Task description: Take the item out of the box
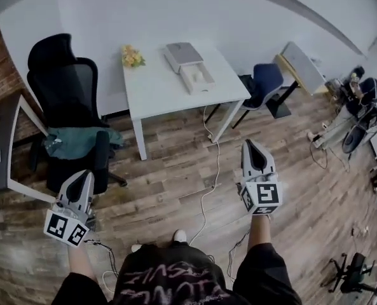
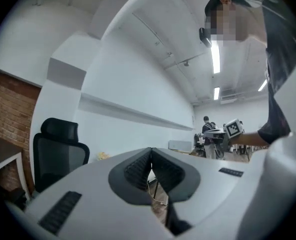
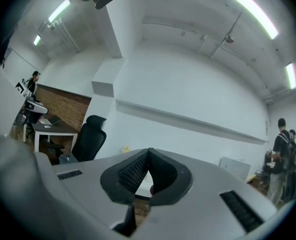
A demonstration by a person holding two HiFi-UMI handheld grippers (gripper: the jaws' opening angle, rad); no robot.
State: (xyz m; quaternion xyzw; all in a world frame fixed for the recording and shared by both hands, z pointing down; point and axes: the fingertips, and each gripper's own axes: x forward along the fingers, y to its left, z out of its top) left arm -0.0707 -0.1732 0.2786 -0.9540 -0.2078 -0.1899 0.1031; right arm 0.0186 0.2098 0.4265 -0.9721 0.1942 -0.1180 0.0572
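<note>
The white table [image 1: 156, 94] stands ahead of you at 12 o'clock on the wood floor, well apart from both tools. A black chair [image 1: 70, 88] sits at 10 o'clock and a blue chair [image 1: 266, 81] at 2 o'clock.

The box [image 1: 197, 79] lies on the table's far right part, at about 1 o'clock. What looks like its lid [image 1: 182, 54] rests just behind it, touching or nearly so. A pale shape seems to sit inside the box. From this far I cannot say for sure that it is the item, or what it is.

Your left gripper [image 1: 86, 175] hangs at 8 o'clock and your right gripper [image 1: 252, 147] at 4 o'clock. Both are clenched on nothing, the ribbed pads meeting at the tips.

Yellow flowers [image 1: 132, 57] sit at the table's far left corner, clear of your path.

The item will likely be light and stiff, with smooth faces that may slip. Open one tool, come down over the box and pinch the item across its narrow sides. Steady the box wall with the other tool, since so light a box may lift along with it.
</note>
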